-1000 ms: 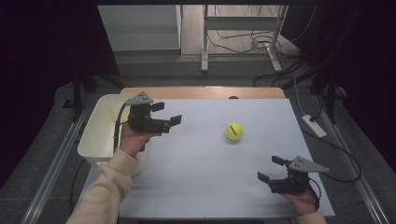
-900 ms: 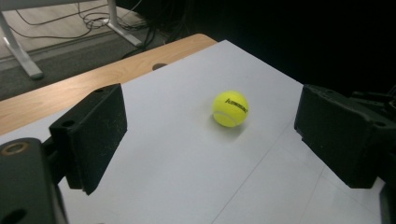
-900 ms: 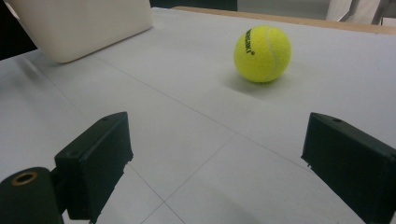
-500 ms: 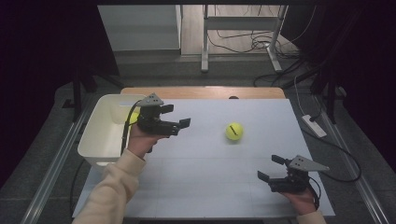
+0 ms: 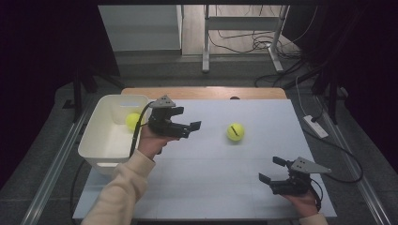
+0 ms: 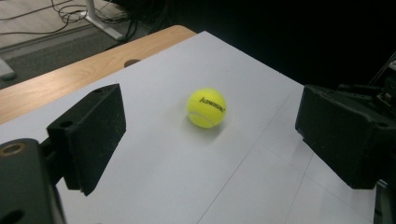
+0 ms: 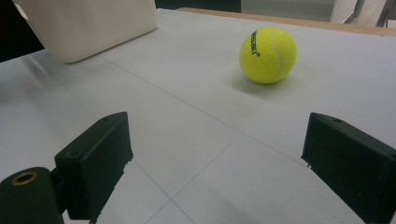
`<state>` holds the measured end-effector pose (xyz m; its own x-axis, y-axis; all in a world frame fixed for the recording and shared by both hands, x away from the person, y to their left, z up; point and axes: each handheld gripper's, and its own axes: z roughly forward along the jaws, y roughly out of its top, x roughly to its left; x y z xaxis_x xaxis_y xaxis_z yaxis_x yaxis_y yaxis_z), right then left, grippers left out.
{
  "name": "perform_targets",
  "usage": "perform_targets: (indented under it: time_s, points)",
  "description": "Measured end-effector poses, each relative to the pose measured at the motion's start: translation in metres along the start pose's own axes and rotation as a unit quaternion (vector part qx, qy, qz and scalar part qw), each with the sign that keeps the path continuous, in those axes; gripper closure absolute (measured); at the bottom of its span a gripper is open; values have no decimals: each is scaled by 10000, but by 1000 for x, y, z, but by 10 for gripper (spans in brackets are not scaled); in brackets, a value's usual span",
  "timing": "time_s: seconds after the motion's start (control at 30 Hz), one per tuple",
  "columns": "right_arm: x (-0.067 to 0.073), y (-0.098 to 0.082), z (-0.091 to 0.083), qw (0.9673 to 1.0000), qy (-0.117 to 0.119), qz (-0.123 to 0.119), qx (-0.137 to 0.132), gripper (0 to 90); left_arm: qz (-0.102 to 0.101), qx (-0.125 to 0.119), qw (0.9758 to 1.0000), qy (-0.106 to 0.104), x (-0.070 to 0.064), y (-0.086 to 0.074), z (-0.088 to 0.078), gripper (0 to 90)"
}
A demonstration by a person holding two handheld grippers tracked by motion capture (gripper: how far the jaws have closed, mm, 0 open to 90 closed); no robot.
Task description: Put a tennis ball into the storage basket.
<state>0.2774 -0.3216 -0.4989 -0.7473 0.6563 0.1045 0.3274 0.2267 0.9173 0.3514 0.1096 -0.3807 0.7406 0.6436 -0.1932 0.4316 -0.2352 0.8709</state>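
A yellow tennis ball (image 5: 235, 131) lies on the white table top, right of centre. A second yellow ball (image 5: 132, 121) rests inside the white bin (image 5: 101, 140) at the table's left edge. My left gripper (image 5: 185, 120) hovers just right of the bin and points at the table ball (image 6: 207, 108). It is open, its jaws have just been opening a little, and nothing is between them. My right gripper (image 5: 271, 169) rests near the front right corner, open and empty. The same ball (image 7: 268, 55) lies well ahead of it.
A bare wooden strip (image 5: 202, 93) runs along the table's far edge. A white power strip (image 5: 315, 126) and cables lie on the floor to the right. The bin's corner (image 7: 93, 23) stands at the far left in the right gripper view.
My left gripper has moved to the right, away from the bin and toward the table ball. The ball in the bin has come into view behind it. The right hand has kept still.
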Motion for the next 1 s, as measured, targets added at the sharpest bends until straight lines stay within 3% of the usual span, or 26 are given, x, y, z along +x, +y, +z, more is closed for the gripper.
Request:
perform_targets:
  time_s: [0.2, 0.57, 1.0]
  points:
    - [2, 2, 1, 9999, 76, 34, -75, 77, -5, 38, 10000, -15, -2, 2, 7, 99]
    - [1, 2, 4, 9998, 176, -23, -49, 77, -7, 216, 9997, -69, -4, 2, 39, 100]
    - [3, 1, 4, 9999, 132, -30, -45, 77, -25, 407, 9991, -142, -2, 1, 67, 100]
